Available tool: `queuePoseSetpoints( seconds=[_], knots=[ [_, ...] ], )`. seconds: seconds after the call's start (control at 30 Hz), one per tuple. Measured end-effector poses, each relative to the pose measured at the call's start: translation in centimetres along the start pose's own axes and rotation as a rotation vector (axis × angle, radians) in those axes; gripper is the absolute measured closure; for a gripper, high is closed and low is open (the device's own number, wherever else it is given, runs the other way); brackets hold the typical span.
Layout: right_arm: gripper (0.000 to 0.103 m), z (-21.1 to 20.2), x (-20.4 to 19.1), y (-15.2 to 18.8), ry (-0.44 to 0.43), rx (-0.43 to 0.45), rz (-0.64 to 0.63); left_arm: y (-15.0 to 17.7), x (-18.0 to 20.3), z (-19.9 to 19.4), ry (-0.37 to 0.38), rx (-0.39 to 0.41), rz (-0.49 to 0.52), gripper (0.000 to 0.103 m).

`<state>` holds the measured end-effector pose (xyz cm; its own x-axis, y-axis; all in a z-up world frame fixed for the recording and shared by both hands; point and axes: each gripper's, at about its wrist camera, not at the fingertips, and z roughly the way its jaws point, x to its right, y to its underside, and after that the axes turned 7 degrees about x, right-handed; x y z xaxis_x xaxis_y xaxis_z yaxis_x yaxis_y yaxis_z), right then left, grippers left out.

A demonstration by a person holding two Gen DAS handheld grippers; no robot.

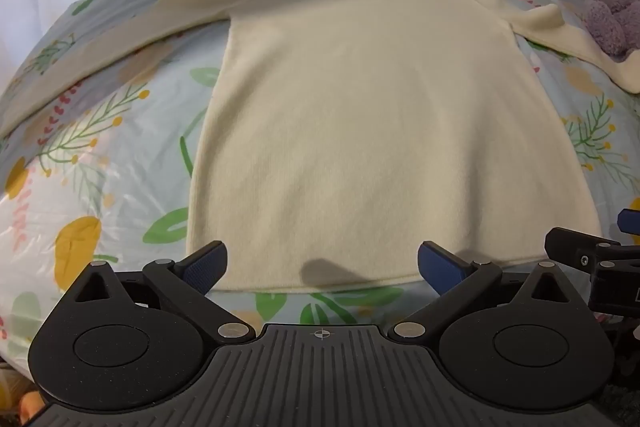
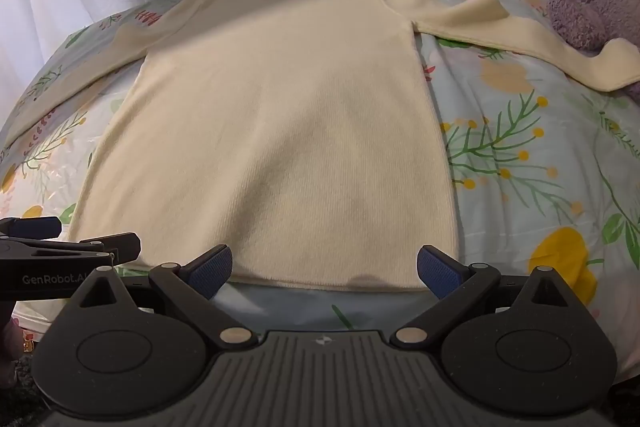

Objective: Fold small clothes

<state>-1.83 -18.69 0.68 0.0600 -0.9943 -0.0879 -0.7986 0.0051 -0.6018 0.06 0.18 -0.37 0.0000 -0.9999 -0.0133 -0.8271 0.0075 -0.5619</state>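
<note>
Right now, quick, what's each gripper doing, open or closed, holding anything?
Left gripper: open, holding nothing, at the cream sweater's hem.
Right gripper: open, holding nothing, at the same hem.

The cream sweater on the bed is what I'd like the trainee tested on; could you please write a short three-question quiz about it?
1. True or false: the cream sweater lies spread flat on the floral bedspread, both sleeves out to the sides.
2. Which gripper is shut on the hem? A. left gripper B. right gripper C. neither
3. Fill in: the right sleeve ends beside a purple ____.

Key: 1 true; 2 C, both are open at the hem; 3 teddy bear.
</note>
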Motion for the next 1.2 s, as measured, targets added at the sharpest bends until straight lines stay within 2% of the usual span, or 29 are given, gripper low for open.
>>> queuePoseSetpoints(
  seconds=[1.2],
  knots=[
    [0.004,-0.15,-0.07,0.1,0.009,0.002,0.01,0.11,0.21,-0.35,0.005,-0.011,-0.001,0.0]
  ],
)
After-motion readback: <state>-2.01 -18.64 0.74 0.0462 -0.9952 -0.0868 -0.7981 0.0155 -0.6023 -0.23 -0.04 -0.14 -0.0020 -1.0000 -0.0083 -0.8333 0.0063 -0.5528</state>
